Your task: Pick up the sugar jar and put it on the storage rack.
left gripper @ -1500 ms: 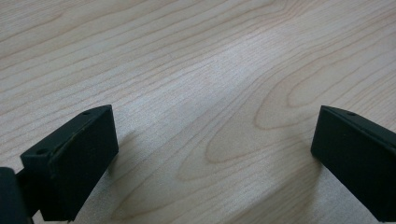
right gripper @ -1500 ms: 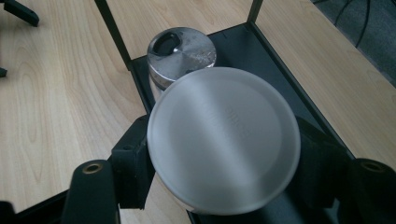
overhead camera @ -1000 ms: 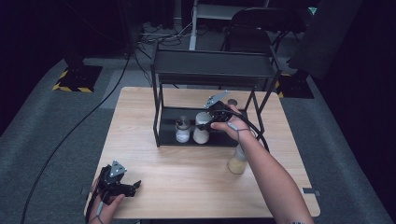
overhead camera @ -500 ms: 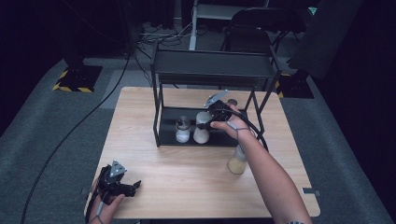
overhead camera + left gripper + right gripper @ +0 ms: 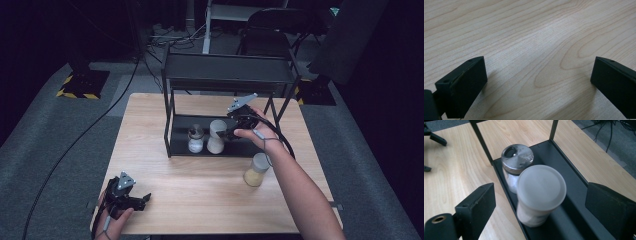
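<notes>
A jar with a flat white lid (image 5: 541, 187) stands upright on the lower shelf of a black wire rack (image 5: 227, 75), close beside a glass shaker with a metal lid (image 5: 517, 157). My right gripper (image 5: 542, 205) hovers just above and behind the white-lidded jar (image 5: 216, 136). Its jaws have just been opening and stand wide on either side, touching nothing. In the high view this gripper (image 5: 227, 132) reaches into the rack from the right. My left gripper (image 5: 142, 199) rests low over the table's near left corner, open, with only bare wood (image 5: 524, 30) between its jaws.
A jar of yellowish powder (image 5: 256, 170) stands on the table in front of the rack's right end, under my right forearm. The rack's upper shelf and posts (image 5: 168, 125) hem in the lower shelf. A chair and cables lie beyond the table.
The right gripper's jaws have spread apart off the white-lidded jar, and the hand has lifted a little and drawn back. The jar stays on the shelf. The left gripper has not moved.
</notes>
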The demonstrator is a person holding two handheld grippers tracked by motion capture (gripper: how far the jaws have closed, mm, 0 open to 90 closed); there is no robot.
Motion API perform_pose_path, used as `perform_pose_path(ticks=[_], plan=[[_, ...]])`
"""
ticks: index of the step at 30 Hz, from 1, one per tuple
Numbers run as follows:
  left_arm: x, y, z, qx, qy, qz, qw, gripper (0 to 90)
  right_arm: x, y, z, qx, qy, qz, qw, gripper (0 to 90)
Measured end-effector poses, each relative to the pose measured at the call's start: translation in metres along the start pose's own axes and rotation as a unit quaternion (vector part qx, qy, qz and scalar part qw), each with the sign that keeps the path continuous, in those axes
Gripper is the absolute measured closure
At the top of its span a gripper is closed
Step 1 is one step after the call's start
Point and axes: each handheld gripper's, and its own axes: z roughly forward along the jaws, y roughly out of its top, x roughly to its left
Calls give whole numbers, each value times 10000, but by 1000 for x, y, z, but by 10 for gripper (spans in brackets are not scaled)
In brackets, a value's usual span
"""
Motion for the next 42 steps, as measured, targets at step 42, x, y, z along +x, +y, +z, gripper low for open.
perform_pose_path(ticks=[42], plan=[[0, 0, 0, 0, 6, -5, 10000, 5, 41, -76, -102, -269, -192, 91, 9994, 54]])
